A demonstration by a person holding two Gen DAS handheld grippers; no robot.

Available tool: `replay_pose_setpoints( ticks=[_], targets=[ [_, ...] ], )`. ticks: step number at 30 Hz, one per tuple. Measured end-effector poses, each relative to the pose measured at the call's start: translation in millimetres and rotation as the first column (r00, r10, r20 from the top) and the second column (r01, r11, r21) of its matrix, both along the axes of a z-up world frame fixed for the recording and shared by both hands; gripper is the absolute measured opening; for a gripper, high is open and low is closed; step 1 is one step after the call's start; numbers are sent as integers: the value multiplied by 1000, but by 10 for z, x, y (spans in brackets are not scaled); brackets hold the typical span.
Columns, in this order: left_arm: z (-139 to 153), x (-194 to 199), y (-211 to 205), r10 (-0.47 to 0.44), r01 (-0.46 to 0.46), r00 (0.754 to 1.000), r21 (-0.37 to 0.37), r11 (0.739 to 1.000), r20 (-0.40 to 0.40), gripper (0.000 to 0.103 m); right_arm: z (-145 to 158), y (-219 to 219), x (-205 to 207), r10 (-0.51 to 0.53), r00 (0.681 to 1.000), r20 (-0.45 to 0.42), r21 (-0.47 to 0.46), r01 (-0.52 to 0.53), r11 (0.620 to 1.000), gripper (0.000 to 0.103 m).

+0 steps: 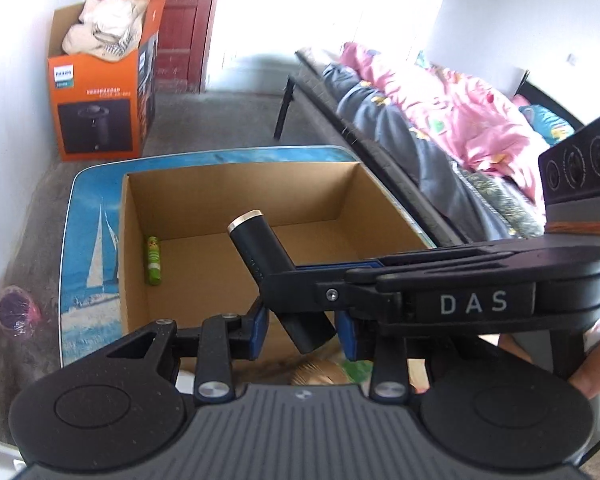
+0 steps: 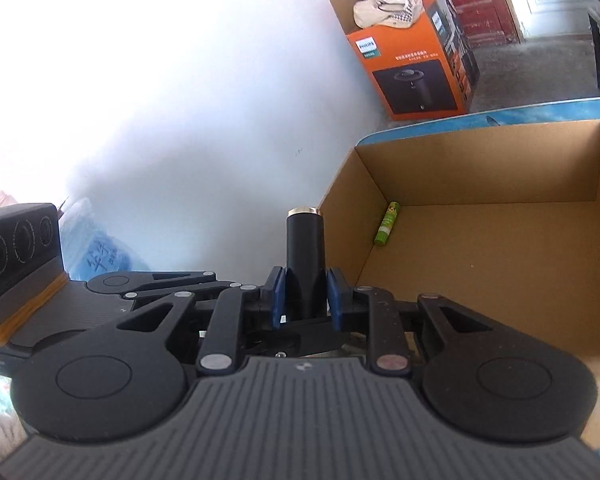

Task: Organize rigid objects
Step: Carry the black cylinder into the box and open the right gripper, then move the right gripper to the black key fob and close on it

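Note:
A black cylinder [image 1: 252, 244] with a gold rim at its top is held by both grippers above the near edge of an open cardboard box [image 1: 240, 168]. My left gripper [image 1: 302, 332] is shut on its lower end, blue pads on either side. My right gripper [image 1: 272, 280] comes in from the right and clamps it higher up. In the right wrist view the cylinder [image 2: 304, 240] stands upright between the blue pads of my right gripper [image 2: 306, 296]. A small green tube [image 1: 153, 260] [image 2: 386, 228] lies inside the box [image 2: 480, 132] against its left wall.
The box sits on a blue table [image 1: 92, 240] printed with a sailboat. An orange carton [image 1: 96, 108] holding cloth stands by the white wall. A bed with pink and grey bedding [image 1: 440, 120] runs along the right. A person's hand [image 1: 596, 372] holds the right gripper.

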State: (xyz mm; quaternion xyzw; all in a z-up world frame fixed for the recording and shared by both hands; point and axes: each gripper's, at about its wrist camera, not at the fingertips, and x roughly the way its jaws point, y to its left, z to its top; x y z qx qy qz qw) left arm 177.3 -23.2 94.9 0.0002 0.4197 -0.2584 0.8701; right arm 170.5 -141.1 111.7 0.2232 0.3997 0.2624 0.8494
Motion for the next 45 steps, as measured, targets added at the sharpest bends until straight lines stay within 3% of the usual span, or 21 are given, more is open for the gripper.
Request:
replay_pose_setpoints(
  ticks=[7, 12, 18, 21, 23, 27, 34, 40, 45],
  targets=[
    [-395, 960, -53, 43, -31, 979, 58, 998, -199, 37, -441, -77, 1064, -37, 963, -266, 33, 48, 998, 21],
    [-744, 1362, -119, 104, -67, 954, 141, 988, -279, 37, -829, -16, 1508, -60, 923, -381, 17, 72, 997, 21],
    [-927, 1547, -159, 134, -71, 943, 208, 976, -305, 41, -1128, 118, 1782, -100, 891, -442, -39, 92, 995, 21],
    [-923, 1533, -185, 148, -79, 947, 241, 967, -284, 41, -1219, 115, 1842, -95, 871, -482, -8, 104, 995, 23],
    [-911, 1497, -162, 139, -75, 950, 226, 971, -280, 42, -1218, 79, 1841, -102, 862, -496, 5, 120, 993, 24],
    [-802, 1391, -109, 140, -89, 953, 195, 977, -267, 46, -1110, -19, 1704, -103, 869, -485, 34, 136, 990, 37],
    [-413, 953, 87, 121, -104, 975, 99, 990, -188, 52, -506, -374, 1238, -96, 922, -376, 133, 156, 979, 39],
    [-34, 271, 247, 34, -36, 997, -33, 999, -72, 62, 177, -863, 170, -83, 982, -170, 229, 121, 966, 41],
    [-47, -324, 199, -72, 72, 997, -69, 995, 1, 66, 318, -1270, -885, -185, 982, -28, 228, 186, 956, 43]
  ],
)
